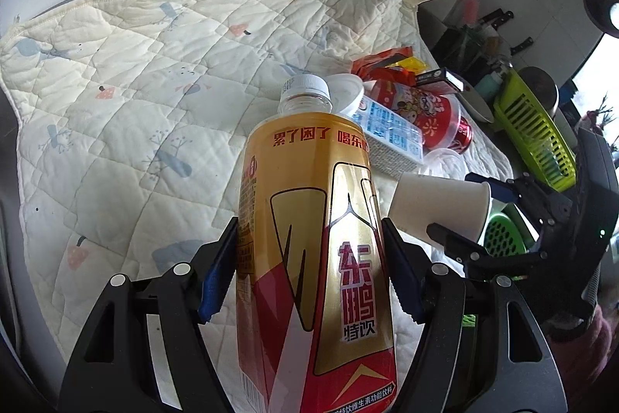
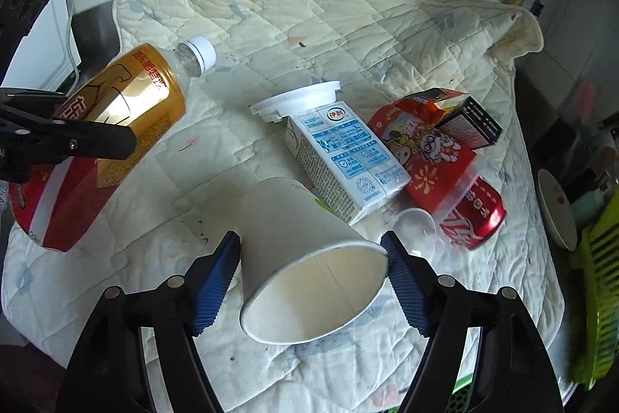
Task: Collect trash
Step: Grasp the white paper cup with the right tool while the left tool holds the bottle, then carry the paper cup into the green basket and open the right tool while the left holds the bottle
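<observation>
My left gripper (image 1: 309, 273) clamps the gold energy-drink bottle (image 1: 313, 239) above the quilted mat (image 1: 135, 103); my right gripper (image 2: 311, 273) pinches the white paper cup (image 2: 309, 258) near the mat's front edge.

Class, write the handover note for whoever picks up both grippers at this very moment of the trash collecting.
Left gripper: shut on the gold drink bottle, lifted clear of the quilt.
Right gripper: jaws at the white paper cup, which lies on its side; the right pad touches the rim, a firm grip is not certain.
On the quilt: milk carton, white lid, red snack wrapper, red cola can, clear plastic cup, small dark box.
Done: bottle picked up.
Left: secure the cup, bin both, collect the rest. No bin clearly in view.
</observation>
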Demonstrator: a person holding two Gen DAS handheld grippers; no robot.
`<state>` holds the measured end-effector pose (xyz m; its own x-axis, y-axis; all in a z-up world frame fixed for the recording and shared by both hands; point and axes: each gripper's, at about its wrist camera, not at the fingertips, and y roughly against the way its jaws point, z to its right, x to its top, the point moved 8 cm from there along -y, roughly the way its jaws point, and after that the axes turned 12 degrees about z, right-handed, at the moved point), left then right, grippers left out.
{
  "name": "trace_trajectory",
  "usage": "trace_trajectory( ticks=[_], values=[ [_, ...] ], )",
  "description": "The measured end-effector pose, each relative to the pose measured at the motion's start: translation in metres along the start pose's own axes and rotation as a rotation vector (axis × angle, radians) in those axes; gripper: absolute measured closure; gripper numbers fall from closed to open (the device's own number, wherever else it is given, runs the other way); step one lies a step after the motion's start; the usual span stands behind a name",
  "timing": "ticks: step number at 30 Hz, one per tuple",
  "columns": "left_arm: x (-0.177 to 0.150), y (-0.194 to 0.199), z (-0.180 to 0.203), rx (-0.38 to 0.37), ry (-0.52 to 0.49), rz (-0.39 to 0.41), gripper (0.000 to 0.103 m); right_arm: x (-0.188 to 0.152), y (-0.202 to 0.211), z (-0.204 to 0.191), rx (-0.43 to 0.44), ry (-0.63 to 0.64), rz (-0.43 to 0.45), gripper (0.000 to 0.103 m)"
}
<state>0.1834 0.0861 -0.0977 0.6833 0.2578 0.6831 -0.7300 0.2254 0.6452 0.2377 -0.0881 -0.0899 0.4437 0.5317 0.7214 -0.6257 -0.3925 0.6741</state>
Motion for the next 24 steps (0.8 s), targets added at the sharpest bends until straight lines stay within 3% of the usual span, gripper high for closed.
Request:
trace_trajectory(
  ticks=[10,17,24],
  values=[
    [-0.001,0.006,0.037,-0.051,-0.059,0.01,0.034,-0.015,0.044,0.023,-0.041,-0.121,0.068,0.031],
    [-0.005,0.004,0.082,-0.126,-0.119,0.004,0.034,-0.053,0.089,0.069,-0.176,-0.228,0.079,0.031],
    [-0.019,-0.007,0.14,-0.212,-0.196,-0.033,0.034,-0.123,0.132,0.137,-0.351,-0.385,0.031,0.031]
  ],
)
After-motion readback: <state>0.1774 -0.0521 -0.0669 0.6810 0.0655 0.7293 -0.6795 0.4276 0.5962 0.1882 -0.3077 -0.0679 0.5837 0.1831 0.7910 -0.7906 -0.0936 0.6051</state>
